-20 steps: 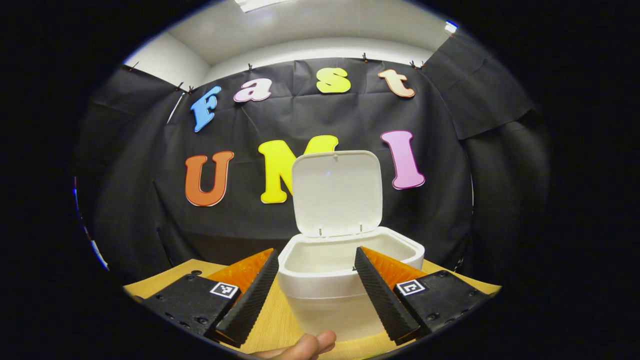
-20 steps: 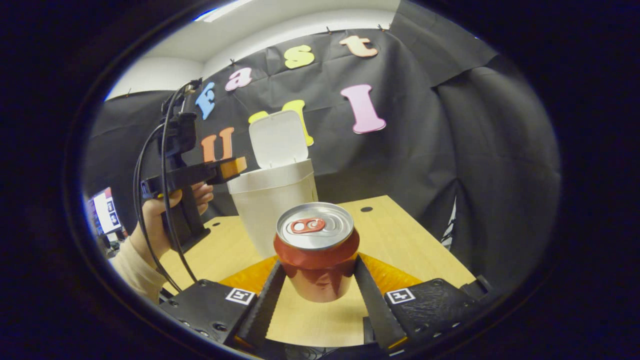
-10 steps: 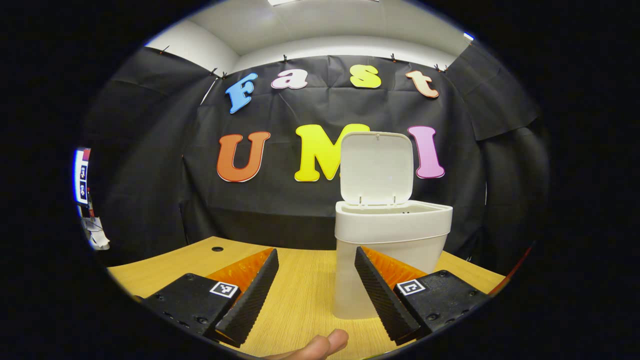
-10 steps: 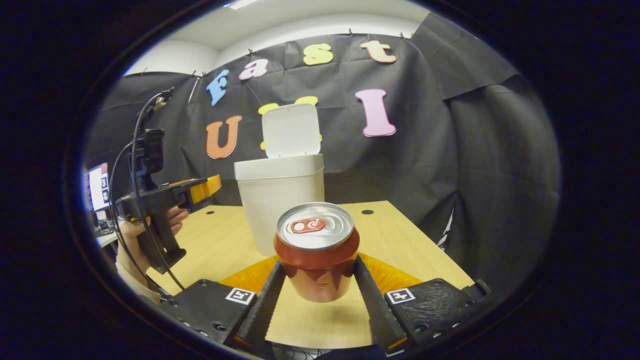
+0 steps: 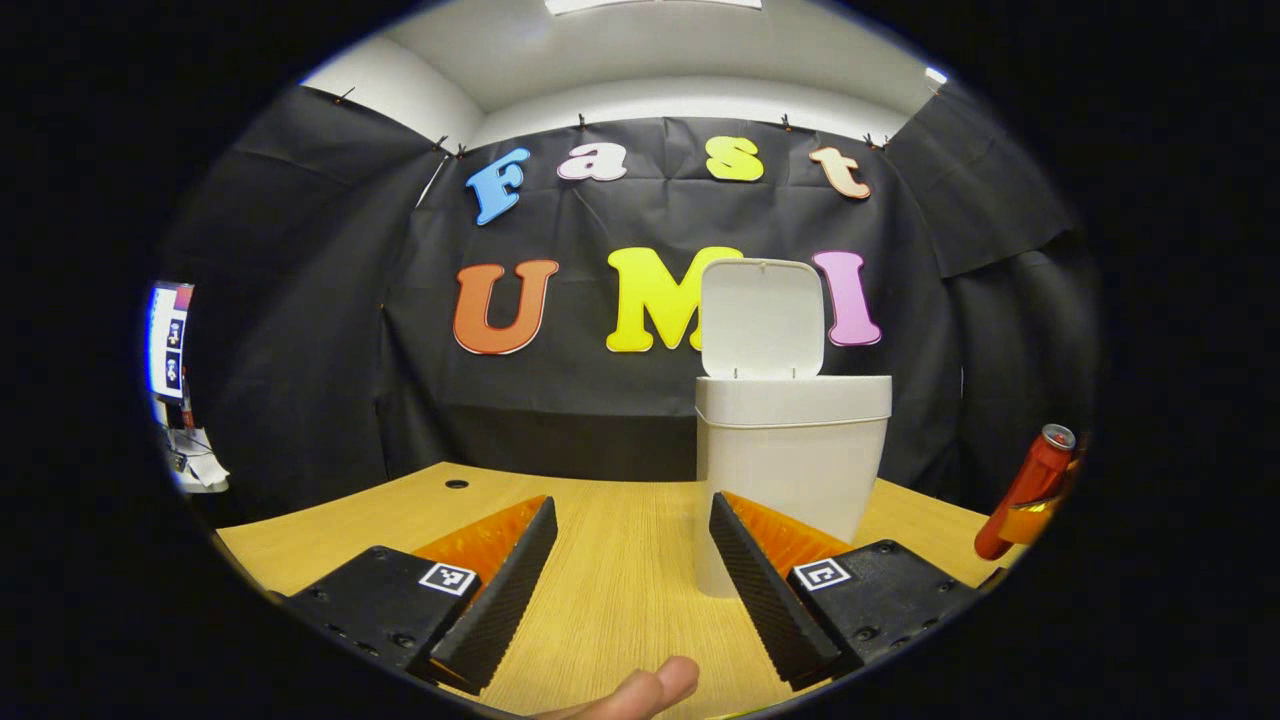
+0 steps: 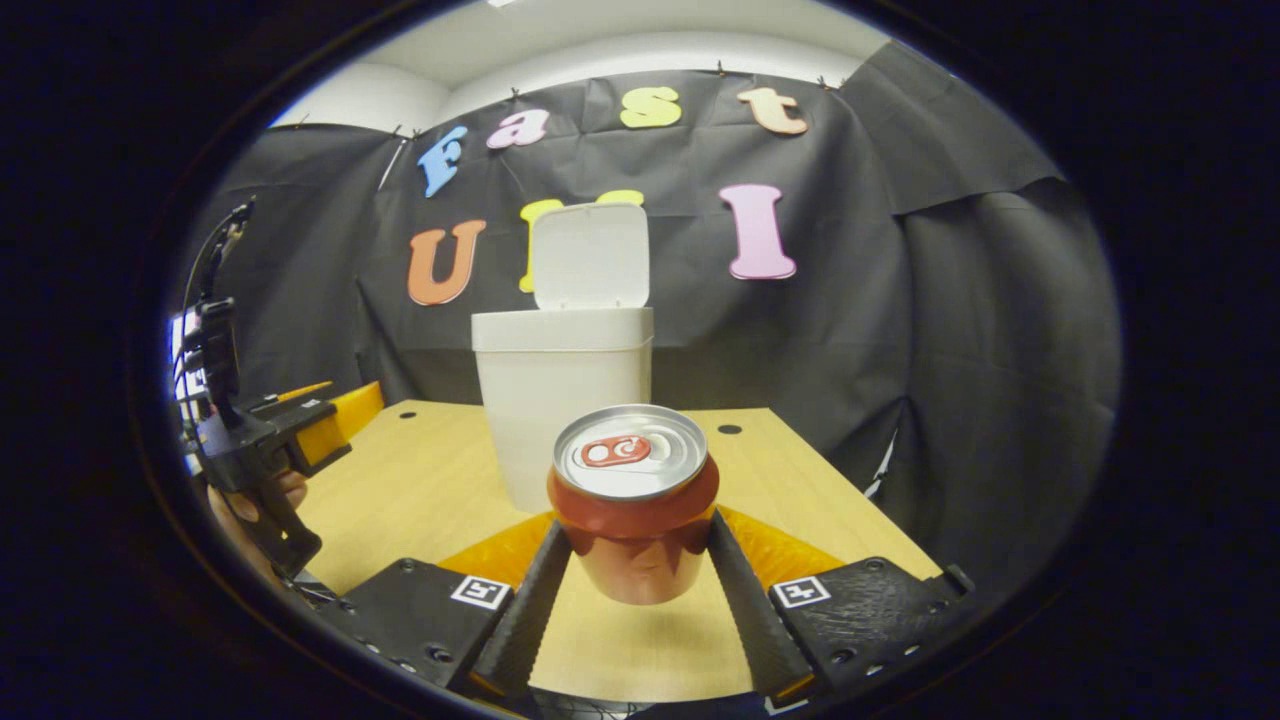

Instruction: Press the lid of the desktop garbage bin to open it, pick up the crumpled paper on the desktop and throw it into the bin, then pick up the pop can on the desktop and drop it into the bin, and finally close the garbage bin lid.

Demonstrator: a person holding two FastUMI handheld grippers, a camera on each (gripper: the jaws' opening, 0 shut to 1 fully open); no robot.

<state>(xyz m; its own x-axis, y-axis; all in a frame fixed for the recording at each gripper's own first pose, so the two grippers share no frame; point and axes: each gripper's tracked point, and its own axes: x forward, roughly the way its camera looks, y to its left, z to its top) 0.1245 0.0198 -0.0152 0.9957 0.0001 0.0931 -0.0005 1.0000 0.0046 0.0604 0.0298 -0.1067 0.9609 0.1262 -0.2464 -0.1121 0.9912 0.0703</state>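
A white garbage bin [image 5: 792, 470] stands on the wooden desk [image 5: 610, 560] with its lid [image 5: 763, 317] hinged up and open. In the left gripper view my left gripper [image 5: 628, 580] is open and holds nothing, the bin a little beyond its right finger. My right gripper [image 6: 638, 590] is shut on a red pop can [image 6: 634, 505], held upright just above the desk in front of the bin [image 6: 562, 395]. The can [image 5: 1027, 490] appears at the far right of the left gripper view. The left gripper [image 6: 300, 430] appears at the left of the right gripper view, in a hand.
Black cloth walls close in the desk at the back and right. Small round holes [image 5: 457, 484] [image 6: 730, 429] sit in the desk top. A screen [image 5: 167, 340] glows at the far left. A fingertip [image 5: 640, 690] shows at the bottom of the left gripper view.
My left gripper has dropped and pulled back to the left, away from above the bin. The right gripper has kept the can in its hold and lifted it a little.
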